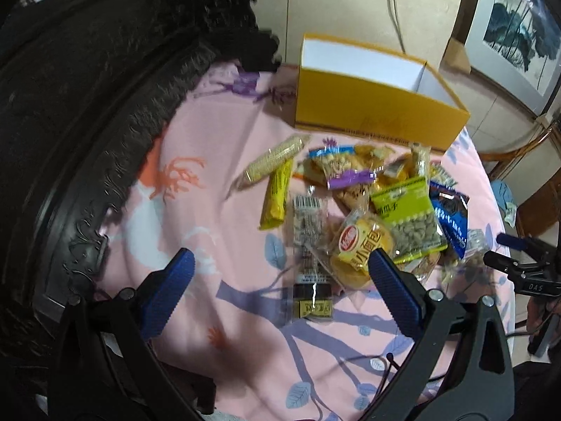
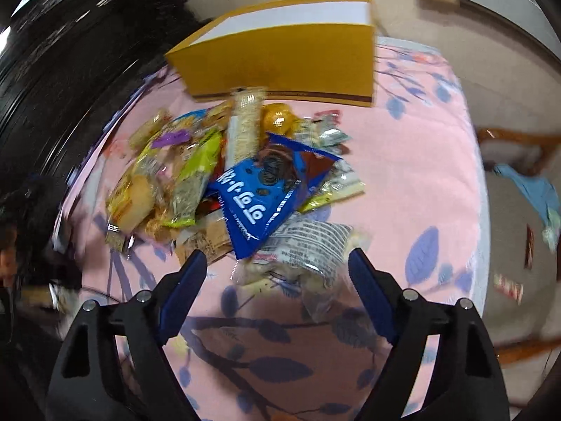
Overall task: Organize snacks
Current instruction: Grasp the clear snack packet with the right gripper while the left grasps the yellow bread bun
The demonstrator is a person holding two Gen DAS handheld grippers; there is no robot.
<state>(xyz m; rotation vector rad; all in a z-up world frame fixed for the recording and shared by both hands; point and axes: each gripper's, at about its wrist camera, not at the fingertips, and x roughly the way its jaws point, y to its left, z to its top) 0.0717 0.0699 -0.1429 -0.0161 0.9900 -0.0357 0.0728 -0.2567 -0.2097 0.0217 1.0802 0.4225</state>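
On the pink cloth [image 1: 217, 217] with purple leaves sat a yellow box [image 1: 378, 105], open at the top and white inside. We could see nothing in the part of the box that showed. Just in front of the box lay a heap of snacks [image 1: 364, 203], all on the cloth and none in the box that we could see.

Nearest the box were a pale wafer stick [image 1: 273, 161] and a long yellow bar [image 1: 277, 193]. A bit further from the box lay a green bag of seeds [image 1: 410, 214], a small bread in a clear pack [image 1: 361, 245] and a blue cookie bag [image 2: 266, 189]. Furthest from the box, at the front of the heap, lay a clear bag with black print [image 2: 308, 245].

We held the left gripper [image 1: 280, 273] over the front of the heap, on the side far from the box. Its jaws were wide apart and held nothing. One blue finger [image 1: 392, 291] showed in front of the bread pack, but we could not tell if it touched.

We held the right gripper [image 2: 277, 273] at the front of the heap too. Its jaws were apart, one on each side of the clear bag with black print, and did not press on it.
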